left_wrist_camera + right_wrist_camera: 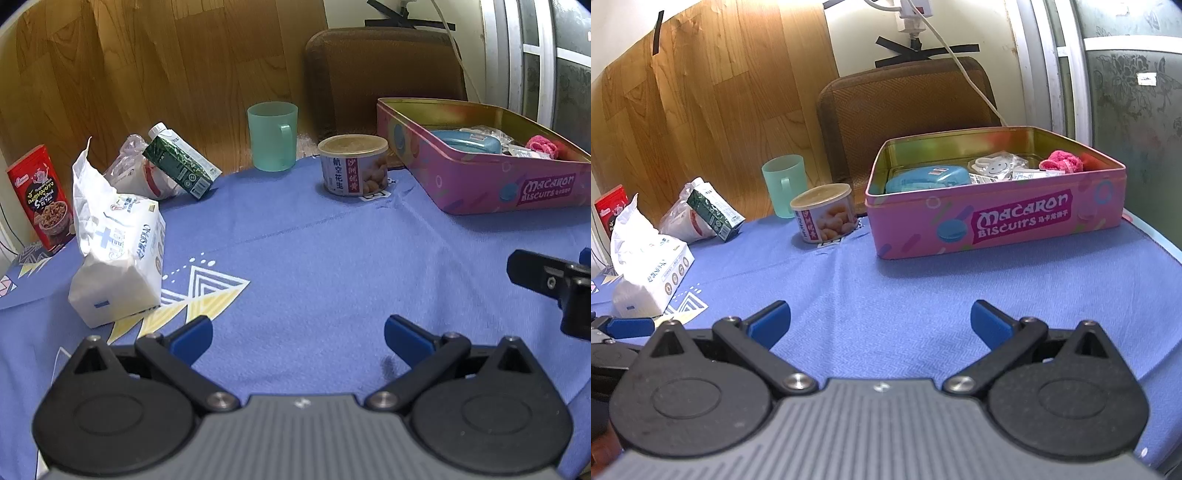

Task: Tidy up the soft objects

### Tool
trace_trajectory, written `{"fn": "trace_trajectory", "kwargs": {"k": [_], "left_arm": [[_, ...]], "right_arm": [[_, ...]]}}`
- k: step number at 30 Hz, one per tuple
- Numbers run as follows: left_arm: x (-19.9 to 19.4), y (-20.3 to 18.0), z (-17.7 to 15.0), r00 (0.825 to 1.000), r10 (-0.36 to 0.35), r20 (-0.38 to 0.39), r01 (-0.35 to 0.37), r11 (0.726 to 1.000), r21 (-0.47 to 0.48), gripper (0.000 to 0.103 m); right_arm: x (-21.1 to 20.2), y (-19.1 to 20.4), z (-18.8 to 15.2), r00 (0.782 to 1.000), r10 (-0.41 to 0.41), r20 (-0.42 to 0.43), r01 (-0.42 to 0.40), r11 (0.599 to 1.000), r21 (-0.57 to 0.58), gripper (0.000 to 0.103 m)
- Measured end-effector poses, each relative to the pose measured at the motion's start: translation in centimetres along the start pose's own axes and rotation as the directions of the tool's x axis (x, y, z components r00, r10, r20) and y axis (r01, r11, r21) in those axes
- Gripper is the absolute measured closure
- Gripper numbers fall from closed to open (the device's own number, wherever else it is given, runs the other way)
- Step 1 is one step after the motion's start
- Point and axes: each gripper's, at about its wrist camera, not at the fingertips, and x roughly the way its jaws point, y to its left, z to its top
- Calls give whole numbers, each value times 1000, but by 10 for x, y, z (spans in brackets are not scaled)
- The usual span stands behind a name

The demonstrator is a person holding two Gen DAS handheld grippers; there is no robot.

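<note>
The pink biscuit tin [993, 221] sits open on the blue-clothed bench [886, 295]. Inside it, a fluffy pink soft item [1062, 161] lies at the far right corner, a blue case [927, 178] at the left end, and clear packets between them. Left of the tin stand a peanut can [823, 214] and a green mug [785, 184]; further left lie a tissue pack [118, 258] and a tilted green carton [181, 162]. Both the left gripper [297, 338] and right gripper [881, 319] hover over bare cloth in front of the tin, fingers spread wide, grasping nothing.
</note>
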Motion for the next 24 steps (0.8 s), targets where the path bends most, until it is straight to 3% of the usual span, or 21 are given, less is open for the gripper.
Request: {"fn": "trace_trajectory", "kwargs": {"k": [18, 24], "left_arm": [[-8, 1, 3, 998, 31, 54, -31, 999, 11, 0], [-11, 1, 3, 993, 77, 87, -77, 997, 3, 0]], "right_arm": [[-1, 0, 0, 1000, 3, 6, -3, 1000, 7, 0], [-2, 0, 0, 1000, 7, 10, -7, 1000, 3, 0]]}}
